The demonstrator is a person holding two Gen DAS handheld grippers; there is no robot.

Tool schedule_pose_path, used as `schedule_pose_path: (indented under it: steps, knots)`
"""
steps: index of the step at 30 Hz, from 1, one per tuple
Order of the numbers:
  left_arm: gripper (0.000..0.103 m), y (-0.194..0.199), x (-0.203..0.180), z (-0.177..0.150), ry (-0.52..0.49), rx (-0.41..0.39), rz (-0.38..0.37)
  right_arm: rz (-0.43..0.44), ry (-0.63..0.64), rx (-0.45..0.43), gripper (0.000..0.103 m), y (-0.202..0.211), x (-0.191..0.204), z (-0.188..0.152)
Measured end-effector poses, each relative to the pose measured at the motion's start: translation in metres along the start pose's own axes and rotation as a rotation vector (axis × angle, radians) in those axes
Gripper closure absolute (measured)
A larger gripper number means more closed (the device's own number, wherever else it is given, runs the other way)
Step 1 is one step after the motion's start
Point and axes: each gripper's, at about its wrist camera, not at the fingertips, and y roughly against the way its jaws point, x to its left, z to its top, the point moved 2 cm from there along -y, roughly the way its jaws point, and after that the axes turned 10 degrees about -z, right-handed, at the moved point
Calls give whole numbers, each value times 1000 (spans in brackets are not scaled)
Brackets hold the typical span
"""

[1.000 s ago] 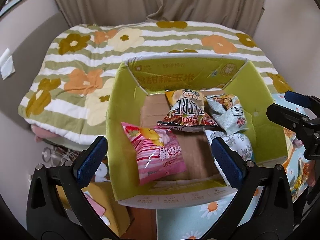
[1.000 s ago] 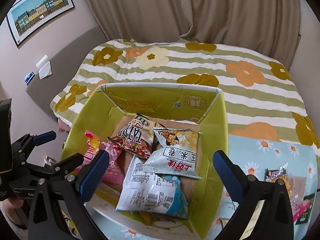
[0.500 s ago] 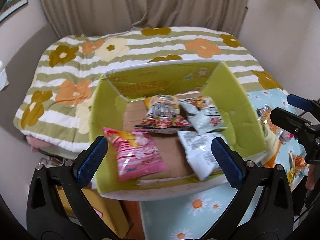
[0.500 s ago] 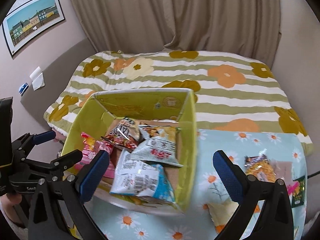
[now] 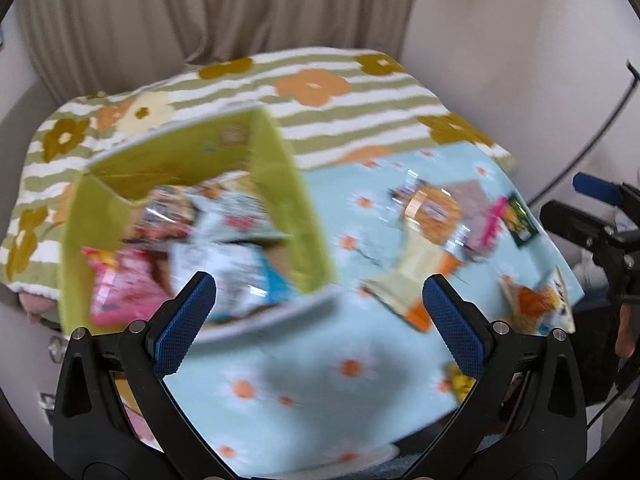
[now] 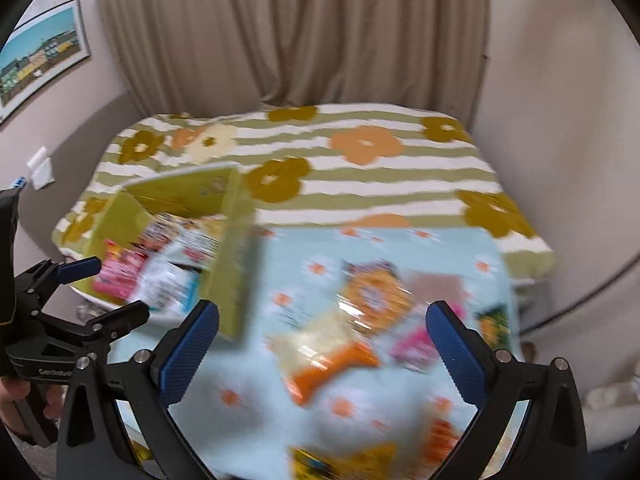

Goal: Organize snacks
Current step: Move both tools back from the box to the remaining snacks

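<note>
Grippers, left and right, gape empty; only right view shows the wall picture.

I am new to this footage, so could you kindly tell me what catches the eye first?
A yellow-green box stuffed with snack bags sits at left. Loose snack packets lie scattered on the pale blue daisy cloth at right. Both grippers, left and right, are open and empty.
</note>
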Motion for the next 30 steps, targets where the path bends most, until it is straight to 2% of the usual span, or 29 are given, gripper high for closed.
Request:
schedule_pose_path:
  steps: [5,10,18,22,24,30]
  knots:
    - [1,-24,-68,-26,-23,52,-35,11,-36,40,0,3,-63,-38]
    - [1,-51,-126,-59,-28,133,-69,36,-51,93,0,-2,-102,-70]
    - [1,-90,-170,-101,-43,261,-84,76,-132,202,0,-26,-136,-119]
    - [1,-94,-187,-112,-155,266,-73,82,-177,243,0,-35,-146,-142]
    - [1,-100,-194,-120,-248,288,-59,80,-197,262,0,-40,-149,-150]
    - [1,-125,-189,-138,-391,370,-51,75,-212,299,0,-54,-148,-167]
